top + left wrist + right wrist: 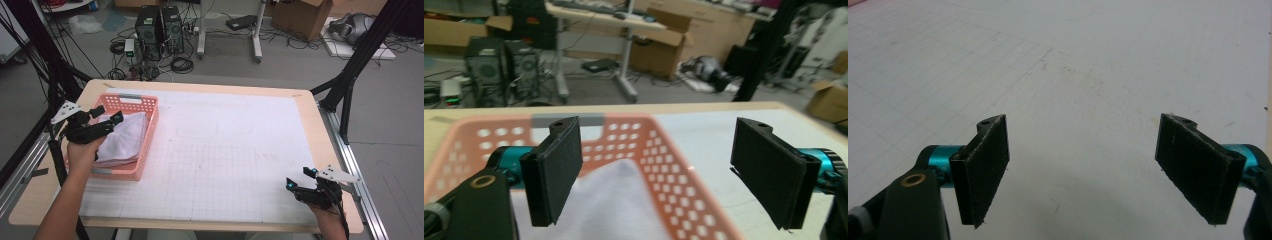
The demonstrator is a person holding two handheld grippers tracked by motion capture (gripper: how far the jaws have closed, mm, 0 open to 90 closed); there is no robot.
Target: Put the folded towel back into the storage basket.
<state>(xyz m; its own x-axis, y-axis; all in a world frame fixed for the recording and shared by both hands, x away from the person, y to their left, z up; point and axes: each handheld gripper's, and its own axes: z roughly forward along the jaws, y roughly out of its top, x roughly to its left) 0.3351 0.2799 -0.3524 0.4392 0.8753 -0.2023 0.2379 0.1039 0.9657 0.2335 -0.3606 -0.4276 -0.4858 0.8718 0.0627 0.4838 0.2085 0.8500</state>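
Observation:
A pink perforated basket [150,132] stands on the left side of the table and holds a folded white cloth [126,137]. My left gripper [106,116] hovers open over the basket's left part, above the cloth, jaws wide apart with nothing between them. In the left gripper view the basket wall [674,190] and the cloth [614,205] lie below my left gripper [664,175]. My right gripper [298,178] rests open near the table's front right corner. The right gripper view has my right gripper [1088,175] over the bare white gridded mat [1073,75].
A white gridded mat [225,150] covers most of the wooden table [330,150]. Black frame struts [355,65] rise at the right and left. On the floor beyond lie computer towers [160,30], cables and cardboard boxes [300,17].

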